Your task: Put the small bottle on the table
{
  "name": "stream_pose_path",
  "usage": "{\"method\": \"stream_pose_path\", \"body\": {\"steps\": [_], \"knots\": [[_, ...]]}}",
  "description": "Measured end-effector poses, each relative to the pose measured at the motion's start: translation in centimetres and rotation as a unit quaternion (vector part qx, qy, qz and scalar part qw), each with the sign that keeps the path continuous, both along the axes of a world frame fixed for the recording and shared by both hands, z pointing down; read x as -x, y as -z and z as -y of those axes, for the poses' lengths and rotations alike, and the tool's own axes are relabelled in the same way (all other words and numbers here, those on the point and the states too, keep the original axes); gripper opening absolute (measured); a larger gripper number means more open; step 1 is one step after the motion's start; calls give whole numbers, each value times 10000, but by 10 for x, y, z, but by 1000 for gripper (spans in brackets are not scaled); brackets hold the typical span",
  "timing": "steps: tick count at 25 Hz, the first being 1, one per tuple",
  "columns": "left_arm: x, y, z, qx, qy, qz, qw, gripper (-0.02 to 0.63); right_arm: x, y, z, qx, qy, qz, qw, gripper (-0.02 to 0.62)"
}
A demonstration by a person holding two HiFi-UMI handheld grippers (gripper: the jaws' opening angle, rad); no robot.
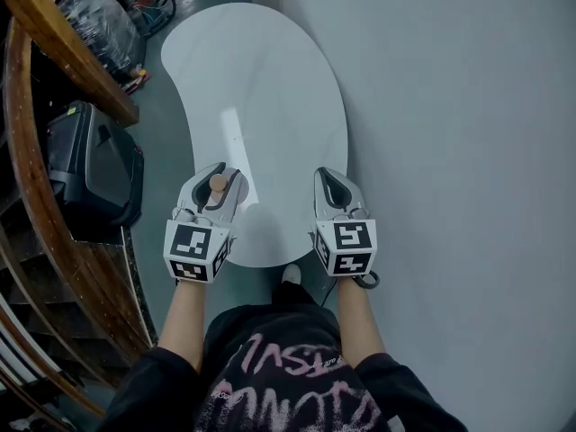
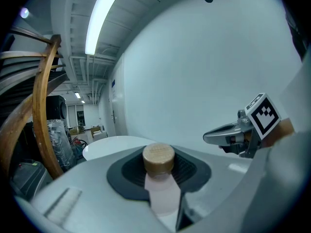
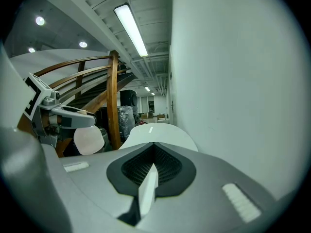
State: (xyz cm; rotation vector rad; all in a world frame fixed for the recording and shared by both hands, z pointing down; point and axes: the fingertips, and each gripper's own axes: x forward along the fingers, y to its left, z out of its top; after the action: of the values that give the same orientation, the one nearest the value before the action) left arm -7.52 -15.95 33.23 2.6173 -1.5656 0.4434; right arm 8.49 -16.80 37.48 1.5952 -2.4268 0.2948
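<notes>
White and kidney-shaped, the smooth desk (image 1: 270, 88) lies below both claws. Lowering straight down until the base rests flat, then easing the jaws apart, should keep the load upright. The left claw (image 1: 218, 176) is clamped (the right claw (image 1: 333, 180) is closed on nothing) around the small pale-pink bottle with a round wooden cap (image 2: 158, 161), held over the desk's near end.

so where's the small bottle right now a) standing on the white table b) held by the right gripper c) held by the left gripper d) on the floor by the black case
C: the small bottle, tan cap up, is clamped between the fingers of the left gripper, not yet set on the white table; the right gripper is shut on nothing.
</notes>
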Motion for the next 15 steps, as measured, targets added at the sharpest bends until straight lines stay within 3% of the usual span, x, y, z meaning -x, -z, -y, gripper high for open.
{"method": "stream_pose_path", "body": {"steps": [15], "knots": [[-8,5,21,-39,126,54,9999,115,-7,2,26,-14,192,6,9998,12]]}}
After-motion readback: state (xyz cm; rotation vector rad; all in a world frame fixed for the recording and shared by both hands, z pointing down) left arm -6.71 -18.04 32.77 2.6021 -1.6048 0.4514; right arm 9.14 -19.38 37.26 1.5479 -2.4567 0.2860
